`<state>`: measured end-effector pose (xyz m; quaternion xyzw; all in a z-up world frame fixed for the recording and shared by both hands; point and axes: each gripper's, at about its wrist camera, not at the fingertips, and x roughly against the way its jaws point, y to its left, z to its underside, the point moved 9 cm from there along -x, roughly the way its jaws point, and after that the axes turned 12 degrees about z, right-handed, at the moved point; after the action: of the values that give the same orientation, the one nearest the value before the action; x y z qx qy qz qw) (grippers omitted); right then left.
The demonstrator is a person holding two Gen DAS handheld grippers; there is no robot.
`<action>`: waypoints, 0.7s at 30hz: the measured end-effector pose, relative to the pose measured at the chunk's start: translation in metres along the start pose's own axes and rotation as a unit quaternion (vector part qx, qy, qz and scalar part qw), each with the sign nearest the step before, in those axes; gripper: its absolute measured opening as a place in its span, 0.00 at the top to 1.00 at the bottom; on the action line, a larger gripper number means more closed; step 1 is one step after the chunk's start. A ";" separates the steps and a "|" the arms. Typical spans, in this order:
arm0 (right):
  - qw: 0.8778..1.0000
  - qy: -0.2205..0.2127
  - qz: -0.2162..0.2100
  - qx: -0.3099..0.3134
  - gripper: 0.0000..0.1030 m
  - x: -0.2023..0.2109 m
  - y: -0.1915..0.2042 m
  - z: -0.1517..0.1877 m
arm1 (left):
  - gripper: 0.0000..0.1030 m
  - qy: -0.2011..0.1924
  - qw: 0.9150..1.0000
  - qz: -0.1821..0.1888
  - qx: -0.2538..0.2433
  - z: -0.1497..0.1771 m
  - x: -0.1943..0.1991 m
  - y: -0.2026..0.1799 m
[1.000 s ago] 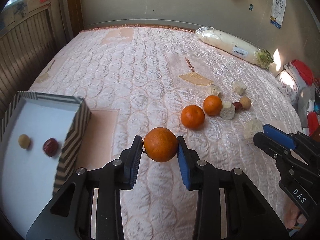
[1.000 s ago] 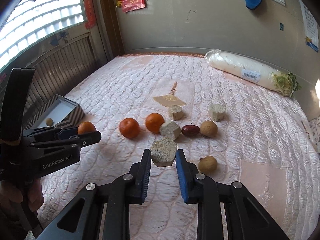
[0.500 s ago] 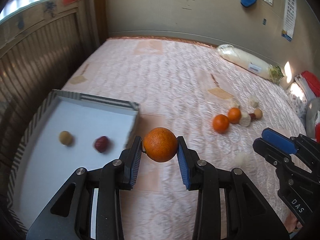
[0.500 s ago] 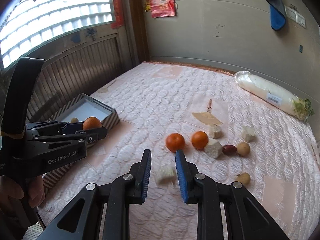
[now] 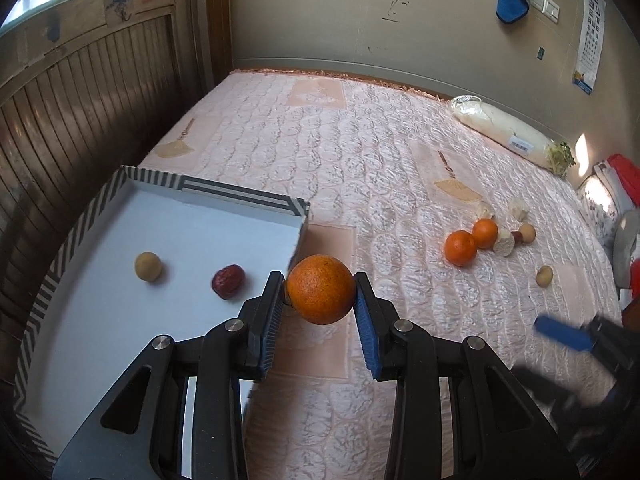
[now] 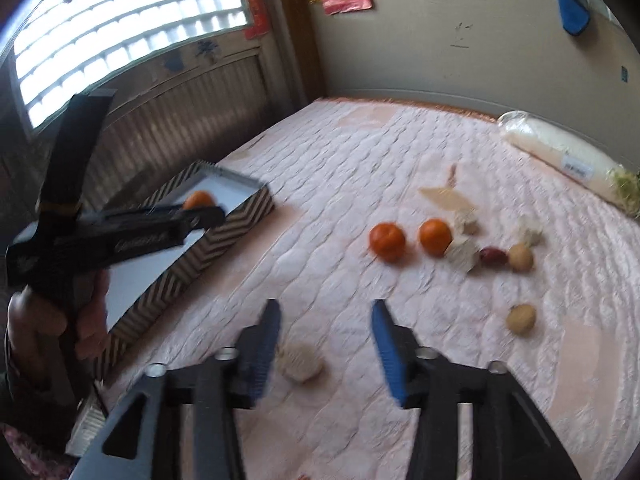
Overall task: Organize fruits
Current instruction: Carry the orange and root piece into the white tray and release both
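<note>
My left gripper [image 5: 320, 300] is shut on an orange [image 5: 321, 294] and holds it above the right edge of the striped box [image 5: 236, 196]. The box holds a tan round fruit [image 5: 148, 266] and a red date [image 5: 227, 281]. My right gripper [image 6: 326, 344] is open and empty; a pale lumpy chunk [image 6: 300, 362] lies on the bed just below it. Two oranges [image 6: 387, 241] [image 6: 435, 237], pale chunks, a red date [image 6: 493, 256] and two tan fruits [image 6: 521, 257] [image 6: 521, 319] lie on the pink quilt [image 6: 360, 168].
A long white plastic-wrapped bundle [image 5: 508, 138] lies at the bed's far right. A wood-panelled wall [image 5: 80, 120] runs along the left, behind the box. Red and white bags [image 5: 616, 184] sit off the right side.
My left gripper has carried the orange left, toward the box. My right gripper has opened and let go of the pale chunk, which now lies on the quilt.
</note>
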<state>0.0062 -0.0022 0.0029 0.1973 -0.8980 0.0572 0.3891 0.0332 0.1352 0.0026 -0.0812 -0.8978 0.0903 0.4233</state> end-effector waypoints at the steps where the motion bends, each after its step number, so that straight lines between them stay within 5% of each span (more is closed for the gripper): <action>1: 1.000 0.004 -0.002 0.007 0.51 -0.002 0.004 0.006 | 0.67 0.001 1.000 0.001 0.000 0.000 -0.001 -0.001; 8: 0.998 0.042 0.019 0.051 0.52 -0.028 0.025 0.037 | 0.67 0.005 1.000 0.003 -0.009 0.002 -0.003 -0.009; 10: 0.996 0.047 0.032 0.071 0.68 -0.034 0.030 0.042 | 0.67 0.006 1.000 0.003 -0.009 0.002 -0.003 -0.009; 12: 0.995 0.052 0.037 0.080 0.70 -0.037 0.034 0.046 | 0.67 0.006 1.000 0.003 -0.009 0.002 -0.003 -0.009; 21: 0.997 0.017 0.064 0.049 0.70 -0.017 0.019 0.014 | 0.67 -0.009 1.000 -0.009 -0.008 0.002 0.010 -0.005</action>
<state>-0.0002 0.0168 -0.0183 0.1574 -0.8983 0.1297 0.3892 0.0254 0.1324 0.0098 -0.0756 -0.9029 0.0801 0.4156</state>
